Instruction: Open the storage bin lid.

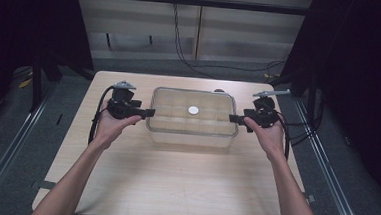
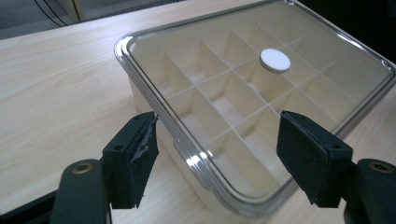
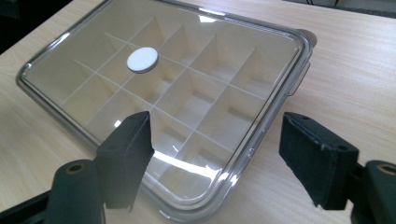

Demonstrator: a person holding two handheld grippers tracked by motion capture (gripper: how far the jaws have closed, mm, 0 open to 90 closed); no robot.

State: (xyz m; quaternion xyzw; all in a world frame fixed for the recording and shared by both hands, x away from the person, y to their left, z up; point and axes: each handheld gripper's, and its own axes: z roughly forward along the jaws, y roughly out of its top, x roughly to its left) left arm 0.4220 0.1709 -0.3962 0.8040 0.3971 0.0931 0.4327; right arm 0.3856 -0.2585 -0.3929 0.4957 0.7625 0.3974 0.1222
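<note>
**Divided box on table, gripper at each short end**

Noted a clear-lidded compartment box (image 1: 193, 118) sitting flat near the middle of the light wood table (image 1: 173, 186), toward its far half. Lid (image 2: 261, 88) on, transparent, rim glinting. Inside, cream dividers making a grid of cells; no contents made out through the lid. Small white round disc (image 1: 193, 109) lying on top of the lid, about central; also seen from the left gripper view (image 2: 275, 60) and the right gripper view (image 3: 142, 59).

Left gripper (image 1: 145, 113) held level at the box's left short end, tips just at the rim. Jaws spread wide, straddling the near corner of the box, nothing clamped; contact with the rim not certain. Left hand (image 1: 111, 126) wrapped under the body, cable looping off to the side.

Right gripper (image 1: 235, 119) mirrored at the right short end, tips just at the rim. Jaws likewise wide apart, lid edge lying between them, nothing pinched. Right hand (image 1: 268, 135) beneath it.

Dark curtains on both sides, cables on the floor beyond the table.
</note>
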